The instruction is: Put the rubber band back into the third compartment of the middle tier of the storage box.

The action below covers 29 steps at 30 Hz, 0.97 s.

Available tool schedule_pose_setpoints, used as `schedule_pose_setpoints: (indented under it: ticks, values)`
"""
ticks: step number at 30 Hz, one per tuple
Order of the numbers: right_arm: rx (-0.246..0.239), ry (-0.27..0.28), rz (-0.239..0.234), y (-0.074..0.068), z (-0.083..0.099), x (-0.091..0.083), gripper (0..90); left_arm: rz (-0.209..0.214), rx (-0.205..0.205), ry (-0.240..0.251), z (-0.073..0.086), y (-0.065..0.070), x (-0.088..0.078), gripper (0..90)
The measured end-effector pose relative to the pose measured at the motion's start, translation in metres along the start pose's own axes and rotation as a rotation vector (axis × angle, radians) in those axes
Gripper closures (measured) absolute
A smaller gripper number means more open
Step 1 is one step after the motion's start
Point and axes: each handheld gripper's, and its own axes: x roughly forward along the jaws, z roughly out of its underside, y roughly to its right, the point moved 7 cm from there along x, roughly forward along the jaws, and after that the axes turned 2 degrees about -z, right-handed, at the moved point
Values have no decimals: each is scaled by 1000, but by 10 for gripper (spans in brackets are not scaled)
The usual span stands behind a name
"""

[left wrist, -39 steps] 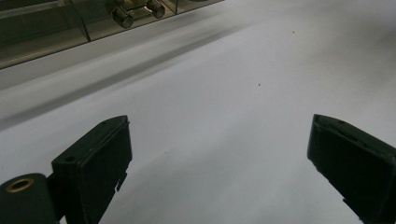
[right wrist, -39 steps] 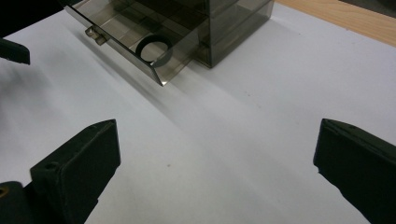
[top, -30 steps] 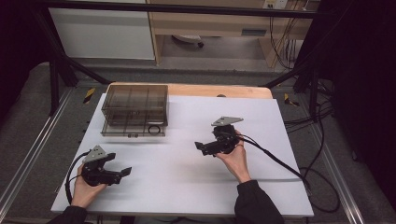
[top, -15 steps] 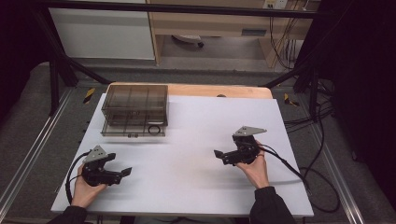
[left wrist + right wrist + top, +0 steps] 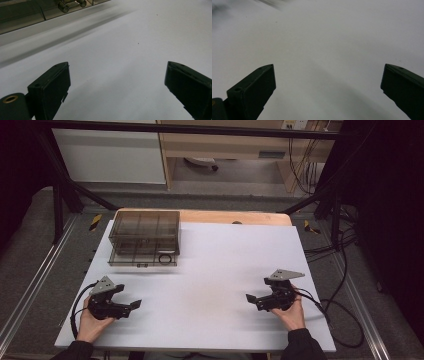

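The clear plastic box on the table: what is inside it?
The clear plastic box has divider walls. A dark ring lies near its front right corner, and small metal parts sit at its front edge. The smoky walls hide whatever else is in the rear compartments.

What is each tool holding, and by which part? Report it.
Nothing is held. The left tool and the right tool both stand with jaws wide apart over the bare white table, away from the clear compartment box.

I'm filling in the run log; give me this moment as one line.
left tongs: open, empty | right tongs: open, empty | compartment box: far left, untouched | white table
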Motion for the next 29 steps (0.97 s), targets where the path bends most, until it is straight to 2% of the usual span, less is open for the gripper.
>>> schedule_pose_setpoints:
  ticks: [8,15,23,29]
  values:
    - [24,6,-16,11,22,-14,7,2,3,0,0,0,0,63]
    - [47,35,-32,17,33,-23,7,6,7,-5,1,2,1,65]
    - [34,37,-26,19,37,-25,7,7,10,-5,2,2,1,66]
    - [37,14,-29,17,39,-22,7,8,10,-5,2,2,2,67]
